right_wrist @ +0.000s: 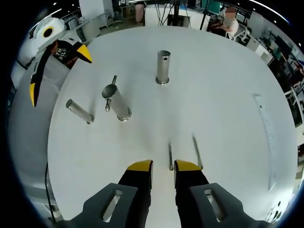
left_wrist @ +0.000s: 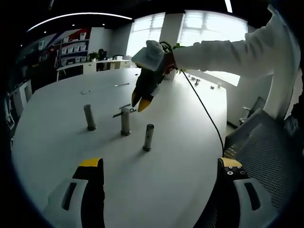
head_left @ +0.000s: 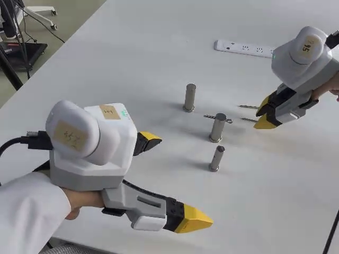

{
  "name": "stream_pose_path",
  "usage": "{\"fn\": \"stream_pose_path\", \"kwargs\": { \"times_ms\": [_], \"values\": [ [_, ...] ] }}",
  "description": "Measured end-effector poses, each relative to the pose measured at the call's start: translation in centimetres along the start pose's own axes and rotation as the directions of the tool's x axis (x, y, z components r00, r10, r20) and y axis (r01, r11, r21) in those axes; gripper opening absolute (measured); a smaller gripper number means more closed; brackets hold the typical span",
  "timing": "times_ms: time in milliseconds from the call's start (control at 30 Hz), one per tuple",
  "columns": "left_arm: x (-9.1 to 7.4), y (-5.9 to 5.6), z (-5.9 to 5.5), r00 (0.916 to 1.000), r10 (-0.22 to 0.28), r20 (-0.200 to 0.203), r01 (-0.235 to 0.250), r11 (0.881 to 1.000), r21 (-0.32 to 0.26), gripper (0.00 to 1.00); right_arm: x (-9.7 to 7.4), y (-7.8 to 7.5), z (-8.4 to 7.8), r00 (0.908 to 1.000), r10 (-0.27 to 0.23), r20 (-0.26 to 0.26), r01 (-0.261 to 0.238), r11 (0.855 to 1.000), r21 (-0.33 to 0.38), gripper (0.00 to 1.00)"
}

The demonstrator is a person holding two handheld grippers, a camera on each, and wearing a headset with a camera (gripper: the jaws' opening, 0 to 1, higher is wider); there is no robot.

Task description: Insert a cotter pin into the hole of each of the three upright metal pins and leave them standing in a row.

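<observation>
Three metal pins stand upright on the white table: a far one (head_left: 189, 98), a middle one (head_left: 217, 127) and a near one (head_left: 216, 158). A cotter pin (head_left: 218, 118) sticks through the middle pin's hole (right_wrist: 110, 92). Two loose cotter pins (head_left: 248, 107) (head_left: 249, 119) lie flat to the right. My right gripper (head_left: 263, 114) hovers low at their right ends, its jaws a narrow gap apart, with one loose cotter pin (right_wrist: 170, 156) just ahead of the gap and the other (right_wrist: 196, 151) beside it. My left gripper (head_left: 179, 179) is wide open and holds nothing, short of the near pin (left_wrist: 148, 137).
A white power strip (head_left: 243, 48) lies at the far right of the table (head_left: 106, 69). A black cable (left_wrist: 204, 109) runs from the right gripper across the table. Stands and chair bases sit on the floor (head_left: 32, 32) past the left edge.
</observation>
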State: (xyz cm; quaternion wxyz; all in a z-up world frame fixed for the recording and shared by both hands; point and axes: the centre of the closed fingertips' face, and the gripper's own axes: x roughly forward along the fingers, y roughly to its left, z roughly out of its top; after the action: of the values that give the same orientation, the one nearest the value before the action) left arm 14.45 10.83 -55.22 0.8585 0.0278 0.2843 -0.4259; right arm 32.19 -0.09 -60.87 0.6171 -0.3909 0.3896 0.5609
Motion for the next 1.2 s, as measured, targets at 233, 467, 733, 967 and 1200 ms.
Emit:
{"fn": "stream_pose_path", "kwargs": {
  "times_ms": [233, 467, 733, 967, 1200],
  "values": [
    [0.1, 0.0, -0.2, 1.0000, -0.003, -0.003, 0.003, 1.000, -0.009, 0.98, 0.7, -0.4, -0.3, 0.9994, 0.010, -0.032, -0.010, 1.000, 0.004, 0.11],
    [0.2, 0.1, -0.5, 0.9999, -0.001, -0.011, 0.000, 1.000, -0.021, 0.97, 0.8, -0.3, -0.1, 0.9989, 0.019, -0.044, -0.019, 1.000, -0.006, 0.11],
    [0.1, 0.3, -0.9, 0.9998, 0.005, -0.018, -0.005, 0.999, -0.045, 0.96, 0.8, -0.1, -0.1, 0.9979, 0.022, -0.061, -0.023, 1.000, -0.021, 0.10],
    [0.1, 0.2, -1.1, 0.9997, 0.000, -0.026, -0.001, 0.999, -0.040, 0.94, 0.8, 0.0, -0.1, 0.9979, 0.020, -0.061, -0.022, 0.999, -0.024, 0.08],
    [0.1, 0.5, -1.4, 0.9991, 0.011, -0.040, -0.012, 0.999, -0.045, 0.94, 0.8, 0.2, 0.0, 0.9992, 0.011, -0.038, -0.011, 1.000, -0.012, 0.05]
  ]
}}
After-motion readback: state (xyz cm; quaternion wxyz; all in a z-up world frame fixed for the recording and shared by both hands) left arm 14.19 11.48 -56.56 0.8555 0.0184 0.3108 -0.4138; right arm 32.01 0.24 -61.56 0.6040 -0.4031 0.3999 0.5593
